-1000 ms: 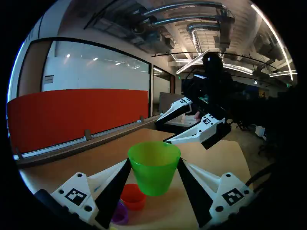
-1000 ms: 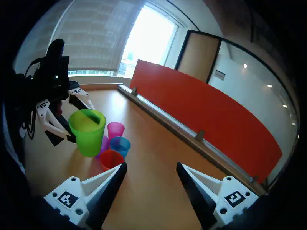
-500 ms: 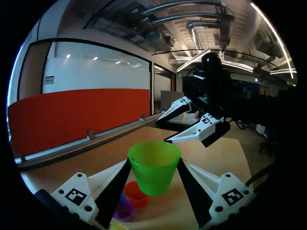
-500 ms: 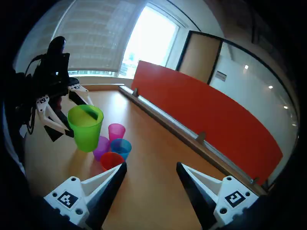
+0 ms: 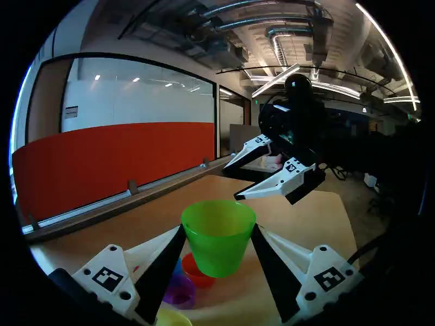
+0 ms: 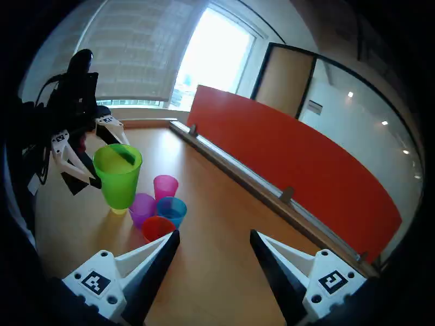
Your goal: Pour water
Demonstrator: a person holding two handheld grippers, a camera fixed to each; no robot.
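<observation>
My left tool (image 5: 217,226) clamped the green cup (image 5: 218,245) upright near the small cups (image 6: 172,208); right tool (image 6: 213,232) gaped empty; pouring looked unstarted.

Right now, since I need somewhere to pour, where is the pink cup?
In the right gripper view, the pink cup stands left of centre, just behind the blue cup and right of the green cup.

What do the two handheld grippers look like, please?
Both the left gripper and the right gripper have white, tapering finger mounts carrying black wedge-shaped fingers, and each mount bears a square black-and-white marker. Seen from the opposite view, each has a black body topped by a rounded knob, with thin dark cables.
</observation>
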